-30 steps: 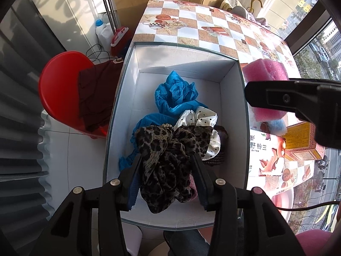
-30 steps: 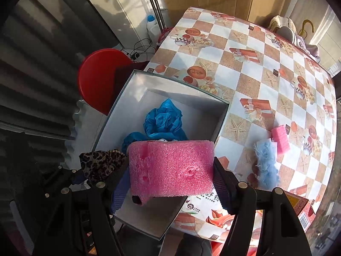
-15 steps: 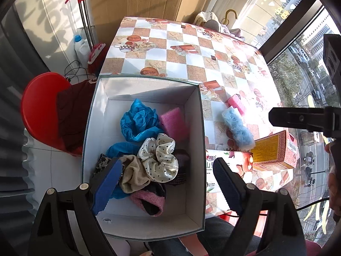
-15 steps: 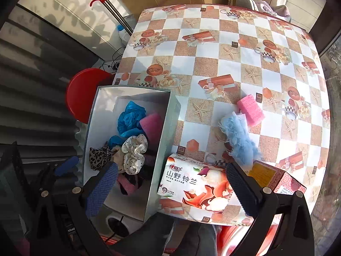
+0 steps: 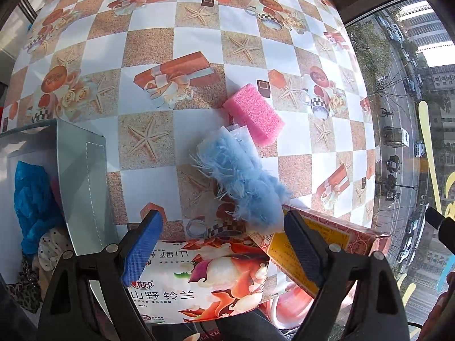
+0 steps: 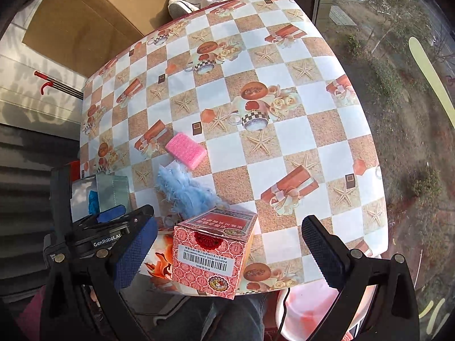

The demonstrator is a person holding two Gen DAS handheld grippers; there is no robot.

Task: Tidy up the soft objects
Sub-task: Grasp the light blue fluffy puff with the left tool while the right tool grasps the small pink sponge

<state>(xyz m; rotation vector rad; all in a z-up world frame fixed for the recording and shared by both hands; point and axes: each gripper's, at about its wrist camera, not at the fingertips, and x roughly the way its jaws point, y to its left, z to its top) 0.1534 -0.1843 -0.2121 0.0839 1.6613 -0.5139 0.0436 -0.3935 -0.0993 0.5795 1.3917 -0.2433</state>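
Presently, both grippers are hovering with fingers spread, gripping nothing. The left gripper [image 5: 223, 236] is pointing down at the table [image 5: 148, 42]; the blue fluffy item [image 5: 241, 176] is lying just beyond its fingers, touching the pink sponge [image 5: 253, 113] farther out.

Sponge [image 5: 253, 113] touches fluffy cloth [image 5: 241, 174] on table [image 5: 148, 42], right of box [image 5: 82, 182].

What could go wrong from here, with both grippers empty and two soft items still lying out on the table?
1. The fluffy blue piece touches the red carton and overlaps the pink sponge, so a grab may snag or push a neighbour.
2. Its loose fibres may let the left gripper pinch only fluff and drop it short of the box.
3. Tissue pack lies under the approach and could be knocked.
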